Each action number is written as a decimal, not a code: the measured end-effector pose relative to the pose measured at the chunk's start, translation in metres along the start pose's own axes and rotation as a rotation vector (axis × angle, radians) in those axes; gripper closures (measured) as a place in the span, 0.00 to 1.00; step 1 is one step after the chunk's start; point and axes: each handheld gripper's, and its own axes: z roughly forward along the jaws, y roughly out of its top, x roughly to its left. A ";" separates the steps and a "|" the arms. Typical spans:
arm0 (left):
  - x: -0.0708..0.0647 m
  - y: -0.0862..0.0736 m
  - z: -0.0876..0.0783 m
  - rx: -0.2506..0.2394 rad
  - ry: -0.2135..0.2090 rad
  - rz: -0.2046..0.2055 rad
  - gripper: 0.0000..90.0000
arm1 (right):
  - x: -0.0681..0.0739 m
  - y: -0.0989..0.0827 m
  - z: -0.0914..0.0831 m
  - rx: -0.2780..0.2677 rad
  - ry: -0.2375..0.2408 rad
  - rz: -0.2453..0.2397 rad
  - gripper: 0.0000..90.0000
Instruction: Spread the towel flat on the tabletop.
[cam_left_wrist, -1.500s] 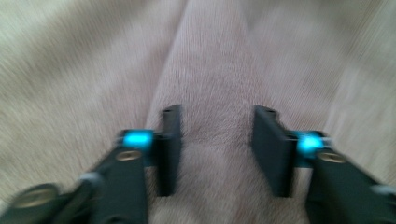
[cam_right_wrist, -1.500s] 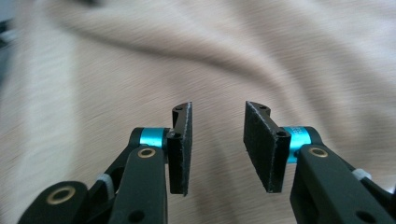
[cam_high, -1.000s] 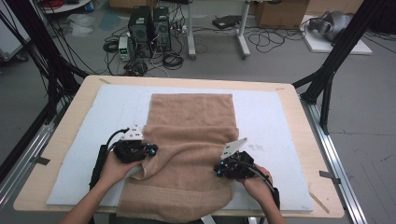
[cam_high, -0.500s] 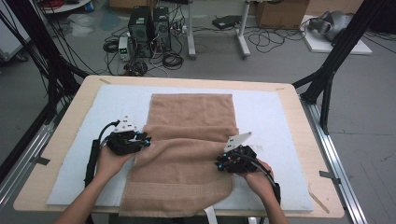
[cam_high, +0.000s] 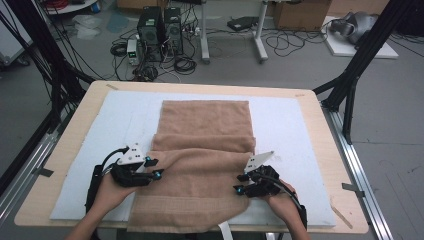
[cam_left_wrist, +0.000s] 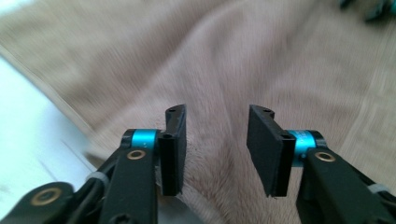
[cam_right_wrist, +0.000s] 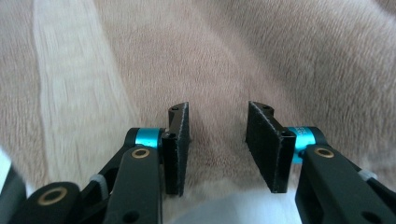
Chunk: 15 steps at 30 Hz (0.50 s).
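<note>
A tan towel (cam_high: 205, 117) lies lengthwise on the white mat (cam_high: 287, 120), with a raised fold running across its middle and its near end reaching the table's front edge. My left gripper (cam_high: 154, 168) rests at the towel's left edge, just below the fold, jaws open and pointing right. My right gripper (cam_high: 238, 183) sits at the towel's right edge, open and pointing left. In the left gripper view the open gripper (cam_left_wrist: 217, 135) hovers over the towel (cam_left_wrist: 224, 56) with nothing between its jaws. The right gripper (cam_right_wrist: 217, 135) is likewise open above the towel (cam_right_wrist: 233, 46).
The mat covers most of a wooden table (cam_high: 320, 115). Black frame legs (cam_high: 350, 85) stand off the right corner and more at the left. Computers and cables (cam_high: 160, 35) lie on the floor beyond the far edge.
Both grippers have drawn back toward the person since half a second ago. The folded towel flap now lies settled across the middle.
</note>
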 end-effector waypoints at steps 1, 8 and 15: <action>-0.001 -0.003 0.004 0.020 -0.010 0.001 0.59 | -0.002 0.001 0.002 -0.010 0.011 0.017 0.65; -0.002 -0.011 0.017 0.035 0.023 0.032 0.67 | -0.006 0.007 0.008 -0.013 -0.004 0.009 0.77; -0.002 -0.011 0.017 0.036 0.036 0.038 0.84 | -0.005 0.009 0.009 -0.005 -0.007 -0.015 0.93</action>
